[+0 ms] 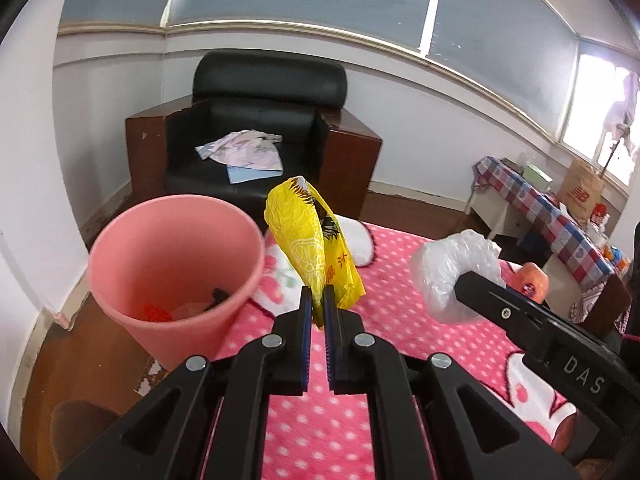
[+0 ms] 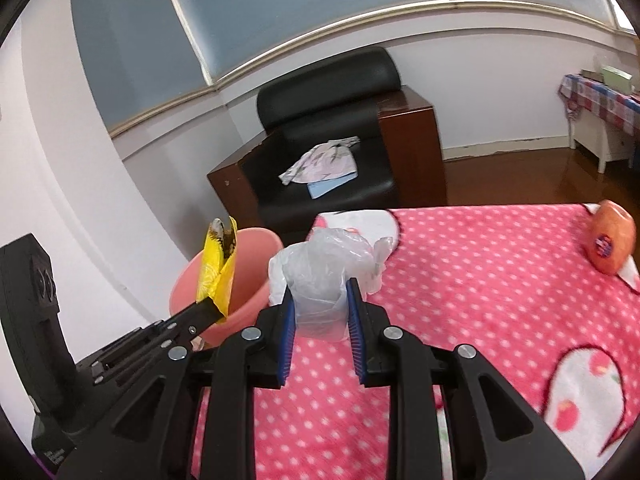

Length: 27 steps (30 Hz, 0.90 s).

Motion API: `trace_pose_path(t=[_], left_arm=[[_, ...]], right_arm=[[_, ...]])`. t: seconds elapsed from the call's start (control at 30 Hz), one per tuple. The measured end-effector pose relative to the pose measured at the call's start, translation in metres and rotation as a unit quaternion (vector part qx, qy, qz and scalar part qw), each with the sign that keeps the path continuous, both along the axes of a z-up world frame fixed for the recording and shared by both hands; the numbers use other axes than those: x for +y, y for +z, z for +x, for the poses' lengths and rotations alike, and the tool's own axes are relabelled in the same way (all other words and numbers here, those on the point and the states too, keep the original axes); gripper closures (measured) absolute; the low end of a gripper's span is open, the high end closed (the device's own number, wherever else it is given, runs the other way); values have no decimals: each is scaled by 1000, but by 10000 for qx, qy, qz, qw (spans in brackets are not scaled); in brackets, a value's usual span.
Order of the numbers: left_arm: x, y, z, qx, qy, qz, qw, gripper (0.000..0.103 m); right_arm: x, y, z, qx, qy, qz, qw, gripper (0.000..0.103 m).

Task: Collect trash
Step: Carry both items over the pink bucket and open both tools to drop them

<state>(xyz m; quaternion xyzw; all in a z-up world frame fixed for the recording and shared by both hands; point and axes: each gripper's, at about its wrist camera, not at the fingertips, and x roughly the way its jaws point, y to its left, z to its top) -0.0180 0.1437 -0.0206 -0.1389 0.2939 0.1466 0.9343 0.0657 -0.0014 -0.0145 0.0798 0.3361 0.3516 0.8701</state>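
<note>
- Above the near corner of the bed [image 1: 320, 420], beside the pink bin [image 1: 172, 264]: two pieces of trash held clear of the pink dotted blanket [image 2: 480, 300].
- Left gripper [image 1: 317, 304]: jaws nearly together, clamped on the lower edge of the yellow wrapper [image 1: 304, 240]; wrapper upright, just right of the bin rim.
- Right gripper [image 2: 320, 308]: jaws part closed, clamped on the crumpled clear plastic bag [image 2: 324, 276]; bag near the bin, further over the bed than the wrapper.
- Bin: on the floor against the bed edge, mouth open, a few red and dark scraps already at the bottom.
- Step in hand, as judged: carrying both items to the bin; release not yet made.
- Next move calls for: centring each item over the bin mouth, then parting the jaws; wrapper first, being nearer.
- Caution: light film likely to cling to the pads or drift past the rim; release low inside the mouth.
- Orange object [image 2: 610, 242] at the far edge of the bed: whether trash, cannot tell.
</note>
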Motion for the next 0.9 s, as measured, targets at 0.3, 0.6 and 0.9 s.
trace_pose_path(t=[0.3,0.6,0.9], left_arm=[[53,-2,3,6,389,26,9992,98],[92,-12,-3,44,666,-10,9978,98],[126,-27,-14,111,945,-147,9954,98]], right_arm=[[57,6,11,-115,361,-61,9993,79],[97,2,14,-84,600,-127,9981,79],[123,-13,18,48,782,-224,9967,79]])
